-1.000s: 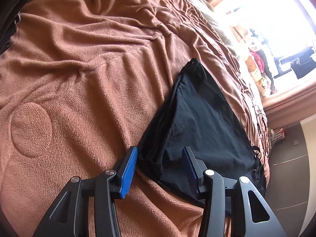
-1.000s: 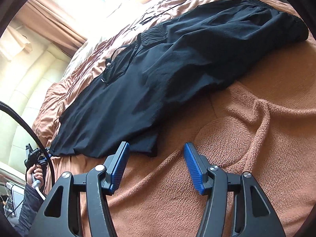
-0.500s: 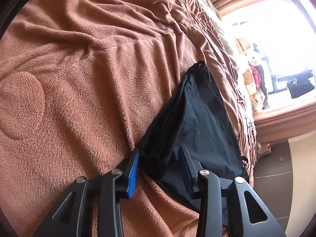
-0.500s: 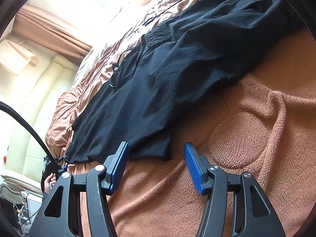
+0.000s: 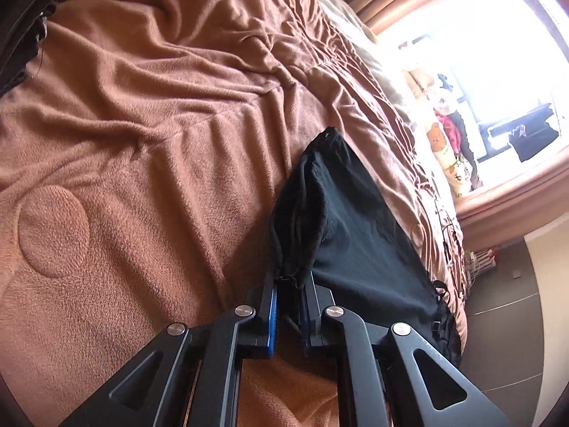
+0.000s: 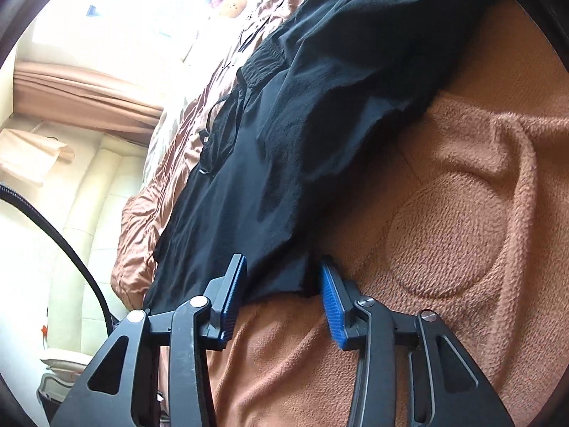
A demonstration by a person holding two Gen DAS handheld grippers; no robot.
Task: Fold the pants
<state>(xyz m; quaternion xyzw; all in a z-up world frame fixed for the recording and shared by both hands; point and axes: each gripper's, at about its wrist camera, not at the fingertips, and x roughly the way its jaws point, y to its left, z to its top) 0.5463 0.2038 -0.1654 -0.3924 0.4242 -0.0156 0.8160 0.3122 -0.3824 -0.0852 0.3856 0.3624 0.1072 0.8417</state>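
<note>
Both grippers at pants (image 5: 355,235): left pinching edge, right astride hem.

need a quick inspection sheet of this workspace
surface: brown fleece blanket on a bed, wrinkled
job's things: black pants spread on the blanket, one corner gathered up
clutter: nothing seen
grippers: left gripper just closed, pinching the pants corner; right gripper has been closing, hem between the pads, not yet pressed
cables: black cable at left in the right wrist view
surroundings: bright window, tan curtain, cushions on the sill
</note>
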